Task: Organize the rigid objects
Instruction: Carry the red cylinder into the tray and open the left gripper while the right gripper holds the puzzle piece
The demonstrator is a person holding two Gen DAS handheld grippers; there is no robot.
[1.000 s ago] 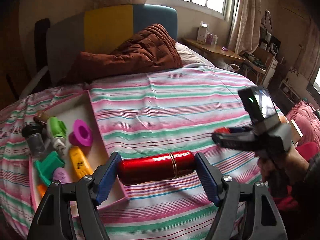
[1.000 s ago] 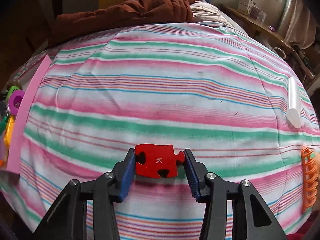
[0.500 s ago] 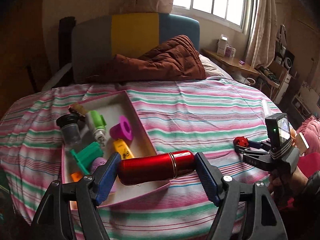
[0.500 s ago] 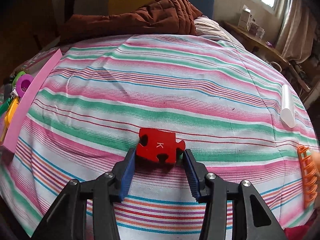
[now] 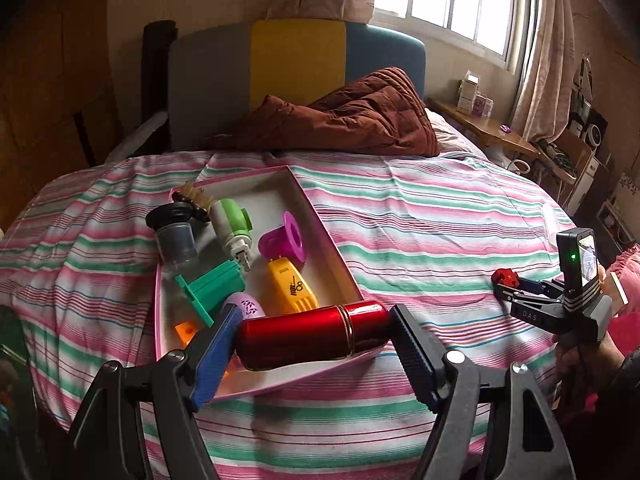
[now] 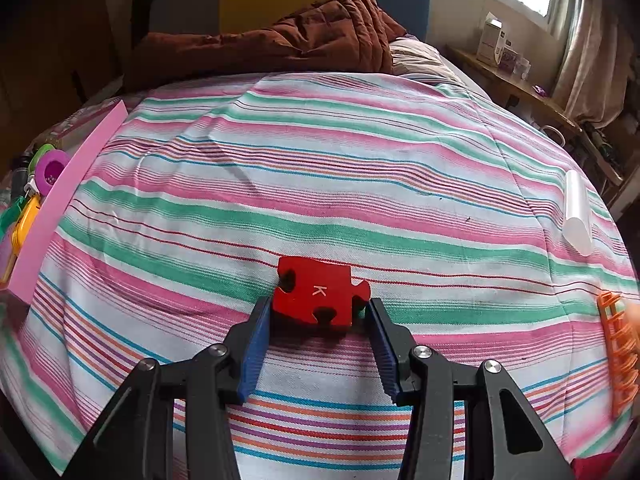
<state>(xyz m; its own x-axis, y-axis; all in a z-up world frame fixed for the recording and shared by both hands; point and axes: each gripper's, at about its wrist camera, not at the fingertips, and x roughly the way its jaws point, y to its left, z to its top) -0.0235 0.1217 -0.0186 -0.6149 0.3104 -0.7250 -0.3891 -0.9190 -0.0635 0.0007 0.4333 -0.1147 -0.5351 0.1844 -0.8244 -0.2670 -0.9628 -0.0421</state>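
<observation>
My left gripper (image 5: pixel 316 340) is shut on a shiny red metal cylinder (image 5: pixel 312 334), gripped end to end and hanging over the near corner of a pink box (image 5: pixel 322 222). The box lies on the striped bed and holds several toys, among them a magenta spool (image 5: pixel 282 238) and a yellow piece (image 5: pixel 290 284). My right gripper (image 6: pixel 318 316) is shut on a red puzzle piece (image 6: pixel 320 294) marked K, lifted a little above the bedspread. In the left wrist view that right gripper (image 5: pixel 508 280) is at the far right, held by a hand, well apart from the box.
A white tube (image 6: pixel 578 212) and an orange comb-like rack (image 6: pixel 622 352) lie on the bed to the right. The box's pink wall (image 6: pixel 68 196) is far left in the right wrist view. A brown quilt (image 5: pixel 360 120) lies by the headboard. A wooden shelf (image 5: pixel 492 136) runs along the window wall.
My left gripper has carried the red cylinder left, from over the bedspread to over the box's near corner. The right gripper has shifted slightly with the puzzle piece, which now sits a bit tilted.
</observation>
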